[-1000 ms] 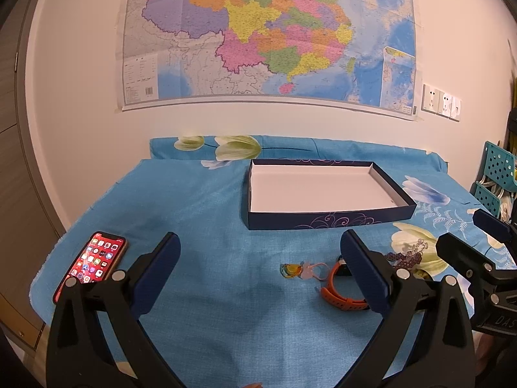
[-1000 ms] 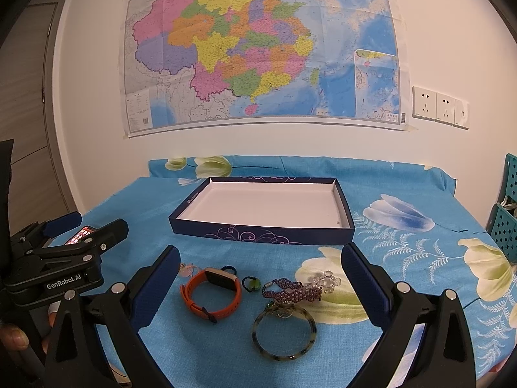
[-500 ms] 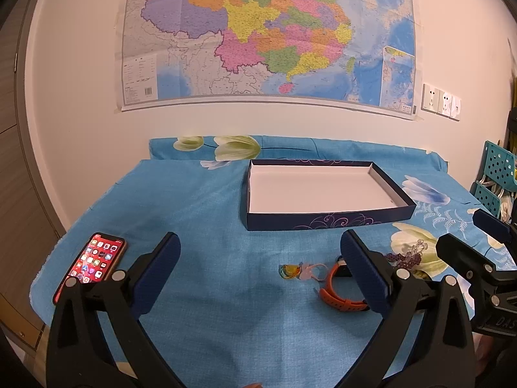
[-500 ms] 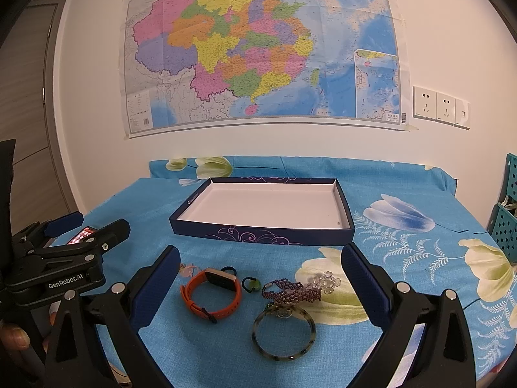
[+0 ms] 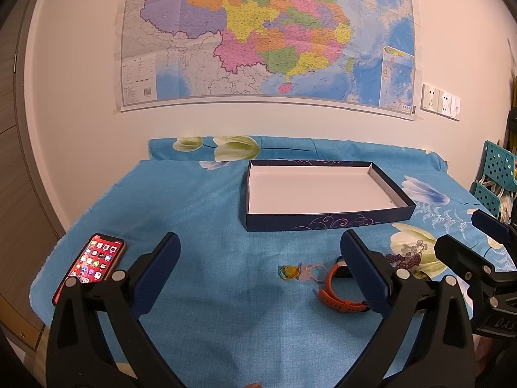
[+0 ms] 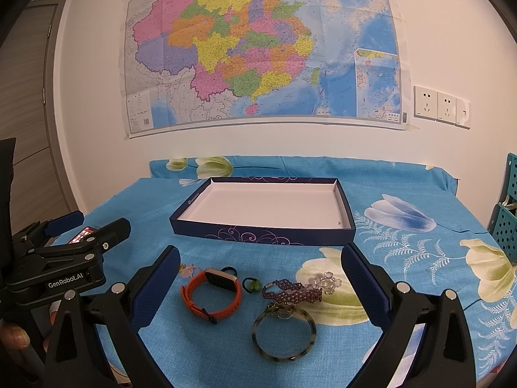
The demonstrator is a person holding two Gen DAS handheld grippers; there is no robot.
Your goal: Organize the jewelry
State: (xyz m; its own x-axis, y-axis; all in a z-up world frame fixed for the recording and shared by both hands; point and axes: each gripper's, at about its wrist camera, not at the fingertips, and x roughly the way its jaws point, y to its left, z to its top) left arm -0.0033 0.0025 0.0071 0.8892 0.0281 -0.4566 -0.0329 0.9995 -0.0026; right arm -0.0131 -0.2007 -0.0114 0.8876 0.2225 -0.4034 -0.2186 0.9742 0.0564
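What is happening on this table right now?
A person holds two open grippers, left gripper and right gripper, above a blue cloth; neither grips anything. The jewelry, an orange watch band, a beaded bracelet and a bangle, lies loose before the empty box.

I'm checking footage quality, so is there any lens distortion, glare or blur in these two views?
Left wrist view: strong fisheye bending of the map edge, dark corners, the phone screen glowing, no blur. Right wrist view: same bending, the box and bangle sharp, warm even light.

Matt woven tablecloth (image 6: 404, 252), beaded bracelet (image 6: 292, 292)
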